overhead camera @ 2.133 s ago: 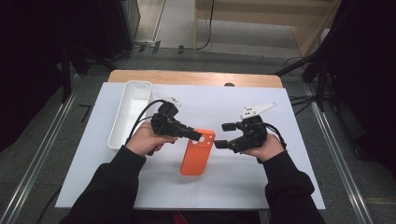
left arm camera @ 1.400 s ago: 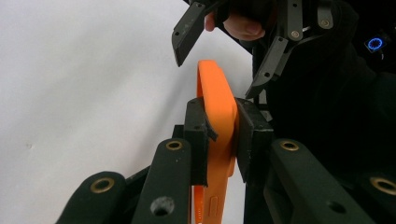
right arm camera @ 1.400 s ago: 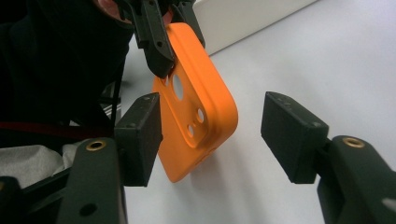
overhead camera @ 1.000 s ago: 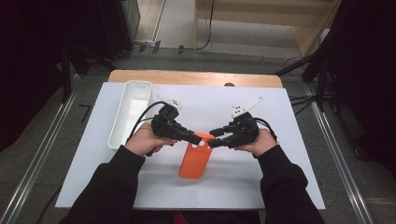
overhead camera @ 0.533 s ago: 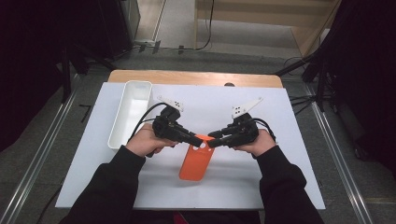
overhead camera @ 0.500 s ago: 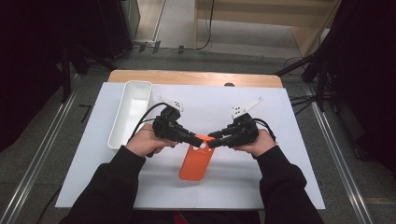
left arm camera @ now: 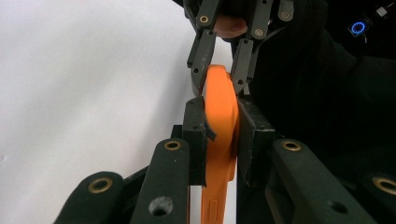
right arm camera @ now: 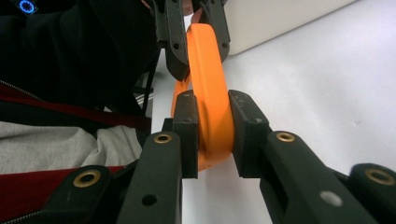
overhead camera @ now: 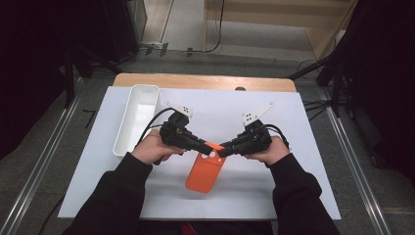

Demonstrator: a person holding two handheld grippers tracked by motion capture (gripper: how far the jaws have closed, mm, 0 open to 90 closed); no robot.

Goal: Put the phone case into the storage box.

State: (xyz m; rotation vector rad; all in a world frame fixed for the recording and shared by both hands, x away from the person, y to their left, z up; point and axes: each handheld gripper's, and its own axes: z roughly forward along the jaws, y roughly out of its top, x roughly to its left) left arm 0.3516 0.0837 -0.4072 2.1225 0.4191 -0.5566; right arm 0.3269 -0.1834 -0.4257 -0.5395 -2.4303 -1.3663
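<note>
On white desk (overhead camera: 303, 147), dark room: orange phone case (overhead camera: 204, 172), long axis near-to-far, tilted; far end clamped by left gripper (overhead camera: 205, 145) and right gripper (overhead camera: 221, 150) fingers, right just closed.

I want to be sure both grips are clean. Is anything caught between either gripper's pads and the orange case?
Nothing visible. The left gripper has its pads directly on the orange case, and the right gripper, whose jaws have just been closing, also clamps it directly, both at its upper end.

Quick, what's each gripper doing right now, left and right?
Left gripper: shut on the orange phone case.
Right gripper: jaws just closed, now shut on the same case.
</note>
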